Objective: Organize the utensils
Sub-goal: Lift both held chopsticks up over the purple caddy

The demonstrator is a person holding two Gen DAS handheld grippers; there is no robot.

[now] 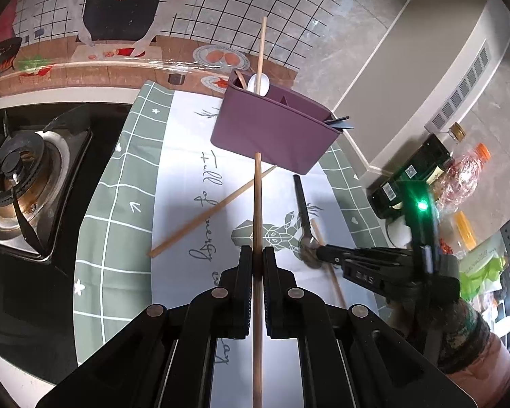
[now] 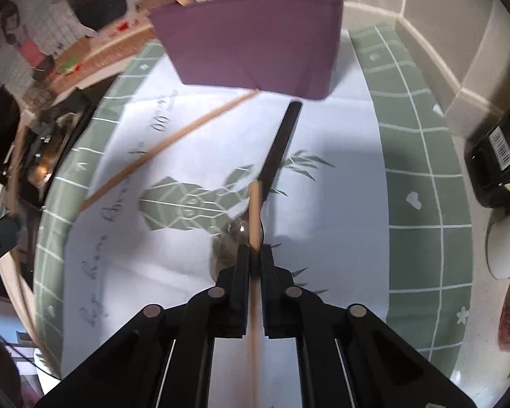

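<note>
The table [image 1: 119,176], under a green-checked cloth with a white printed centre, fills most of both views, with a gas burner [image 1: 20,176] at the left of the left wrist view and bottles [image 1: 459,170] at its right edge. The purple utensil holder [image 1: 272,129] stands at the upper centre of that view, already carrying an upright chopstick, a white spoon [image 1: 260,83] and some dark handles at its right end. Below it on the cloth lie one loose chopstick [image 1: 214,209] running diagonally, tip close to the holder's base, and a black-handled metal spoon [image 1: 304,210] to its right. The left hand-held gripper [image 1: 257,261] at the bottom centre is pressed together on a chopstick [image 1: 257,187] that points up toward the holder, lifted clear of the cloth. The right hand-held gripper [image 2: 254,258], low over the cloth at the bottom centre of its own view, is likewise pinched on another chopstick [image 2: 254,217], which crosses the bowl of the black-handled spoon; whether that stick has left the cloth I cannot tell. The step in hand seems to be gathering the scattered chopsticks for the holder. Next, I judge, each held stick needs tipping upright and lowering into the compartment with the standing chopstick at the holder's left end, taking care that the right one lifts without dragging the spoon.
</note>
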